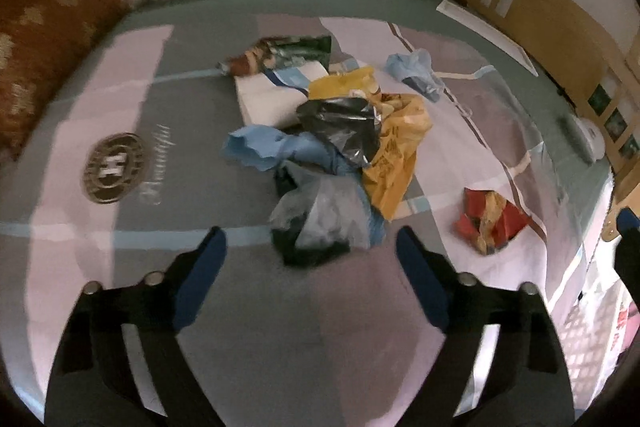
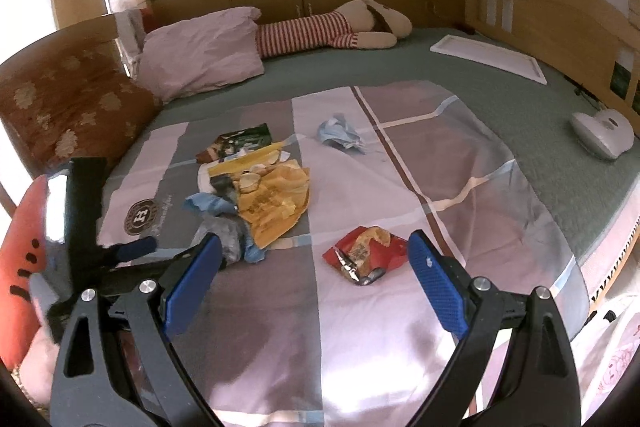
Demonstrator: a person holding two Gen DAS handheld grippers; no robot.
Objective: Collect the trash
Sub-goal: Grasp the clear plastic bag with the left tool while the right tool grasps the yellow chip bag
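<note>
My left gripper (image 1: pixel 310 247) is spread wide and holds nothing; it hovers just short of a grey plastic bag (image 1: pixel 320 215) at the near edge of the trash pile. My right gripper (image 2: pixel 314 251) is equally wide apart and empty, with a crumpled red snack wrapper (image 2: pixel 366 253) lying on the bedspread (image 2: pixel 360 327) between and beyond its blue pads (image 2: pixel 436 291).

The pile sits mid-bed: a yellow bag (image 1: pixel 394 155) with dark print too blurred to read, a black bag (image 1: pixel 344 127), blue crumpled plastic (image 1: pixel 260 147), a white paper bag (image 1: pixel 272 99) and a dark green packet (image 1: pixel 280 53). A separate blue wad (image 1: pixel 416 69) lies well apart, further back.

The bedspread bears a round emblem (image 1: pixel 114 167) with an "H" at centre and cursive script beside it, which I cannot make out with certainty.

A pink pillow (image 2: pixel 204 53) and a striped stuffed toy (image 2: pixel 332 27) lie at the far side.
</note>
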